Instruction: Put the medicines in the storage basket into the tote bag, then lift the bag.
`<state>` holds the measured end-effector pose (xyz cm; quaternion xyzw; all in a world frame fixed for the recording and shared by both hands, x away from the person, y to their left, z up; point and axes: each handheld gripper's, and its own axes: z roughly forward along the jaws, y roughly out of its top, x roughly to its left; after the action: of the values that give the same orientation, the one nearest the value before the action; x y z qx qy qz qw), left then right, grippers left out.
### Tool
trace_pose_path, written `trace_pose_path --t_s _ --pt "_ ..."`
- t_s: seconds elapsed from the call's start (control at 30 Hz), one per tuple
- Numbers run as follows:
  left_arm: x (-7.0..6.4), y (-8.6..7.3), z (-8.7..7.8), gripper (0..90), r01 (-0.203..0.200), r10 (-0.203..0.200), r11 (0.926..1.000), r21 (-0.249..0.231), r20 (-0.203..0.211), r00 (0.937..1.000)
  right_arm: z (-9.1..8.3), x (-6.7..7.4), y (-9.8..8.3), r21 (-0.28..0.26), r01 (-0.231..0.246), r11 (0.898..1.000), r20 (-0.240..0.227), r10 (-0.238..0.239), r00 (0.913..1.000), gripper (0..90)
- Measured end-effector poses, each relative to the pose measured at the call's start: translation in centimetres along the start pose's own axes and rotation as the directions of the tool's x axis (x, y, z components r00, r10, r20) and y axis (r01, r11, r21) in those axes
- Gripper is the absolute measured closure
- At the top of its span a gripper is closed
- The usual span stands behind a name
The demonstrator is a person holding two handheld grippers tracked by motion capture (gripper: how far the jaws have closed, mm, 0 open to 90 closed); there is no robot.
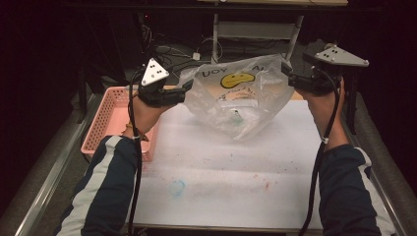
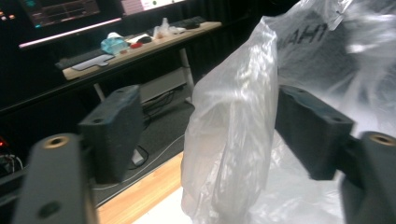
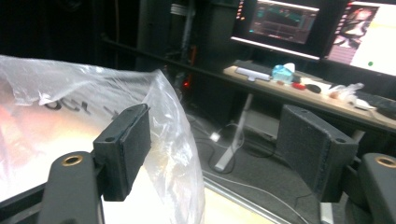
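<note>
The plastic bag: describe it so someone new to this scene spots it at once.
Start at the white table, with a pink basket at its left edge. The plastic bag stands at the table's far side. It is clear and crinkled, printed with a yellow smiley face.

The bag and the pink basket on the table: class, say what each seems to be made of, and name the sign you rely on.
The bag: thin clear plastic film, glossy; it crinkles, catches highlights, and the table shows through it. A yellow smiley and dark letters are printed on it.
The pink basket: probably moulded rigid plastic, matte; its walls are a regular lattice of small openings in one even colour.
</note>
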<state>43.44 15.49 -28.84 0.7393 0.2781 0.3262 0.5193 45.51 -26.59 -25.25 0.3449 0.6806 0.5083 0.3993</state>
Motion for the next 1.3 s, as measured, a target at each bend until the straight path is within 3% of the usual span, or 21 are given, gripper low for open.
trace_pose_path --t_s 0.4,0.57,0.77,0.83,0.93,1.03,1.1,1.17,1.3 --pt "-1.6 -0.7 -5.3 21.6 -0.070 0.071 0.9970 -0.035 0.046 0.9964 -3.1 1.6 -0.9 -0.023 0.028 0.999 -0.057 -0.030 0.9979 24.6" --pt "-3.1 -3.0 -7.3 21.5 -0.144 0.143 0.9895 0.012 0.049 0.9885 -4.4 2.4 -1.9 -0.013 0.042 0.999 -0.083 -0.043 0.9956 23.4" --pt "-4.2 -7.1 -9.2 21.5 -0.184 0.182 0.9811 0.059 0.043 0.9824 -6.5 2.7 -4.1 -0.011 0.022 1.000 -0.121 -0.024 0.9924 22.4" --pt "-4.5 -8.4 -9.8 21.5 -0.189 0.186 0.9799 0.064 0.049 0.9813 -7.3 2.9 -5.1 -0.006 0.025 1.000 -0.124 -0.026 0.9920 21.5" --pt "-4.9 -10.1 -10.6 21.4 -0.154 0.148 0.9855 0.072 0.077 0.9860 -8.4 3.1 -6.6 0.001 0.015 1.000 -0.136 -0.015 0.9906 20.6" --pt "-5.4 -11.4 -10.9 21.4 -0.158 0.150 0.9822 0.101 0.079 0.9854 -9.6 3.4 -7.8 0.007 0.000 1.000 -0.154 0.001 0.9880 19.9" --pt "-5.7 -12.3 -11.4 21.4 -0.146 0.139 0.9842 0.100 0.074 0.9876 -10.4 3.9 -8.5 0.010 -0.006 1.000 -0.165 0.007 0.9862 19.7" --pt "-5.9 -13.0 -11.8 21.3 -0.136 0.128 0.9854 0.103 0.082 0.9884 -11.2 4.5 -9.1 0.024 0.015 1.000 -0.163 -0.011 0.9866 19.0" --pt "-6.2 -14.2 -12.6 18.1 -0.156 0.146 0.9793 0.129 0.084 0.9857 -12.5 5.5 -10.9 0.040 0.014 0.999 -0.185 -0.006 0.9827 18.2"
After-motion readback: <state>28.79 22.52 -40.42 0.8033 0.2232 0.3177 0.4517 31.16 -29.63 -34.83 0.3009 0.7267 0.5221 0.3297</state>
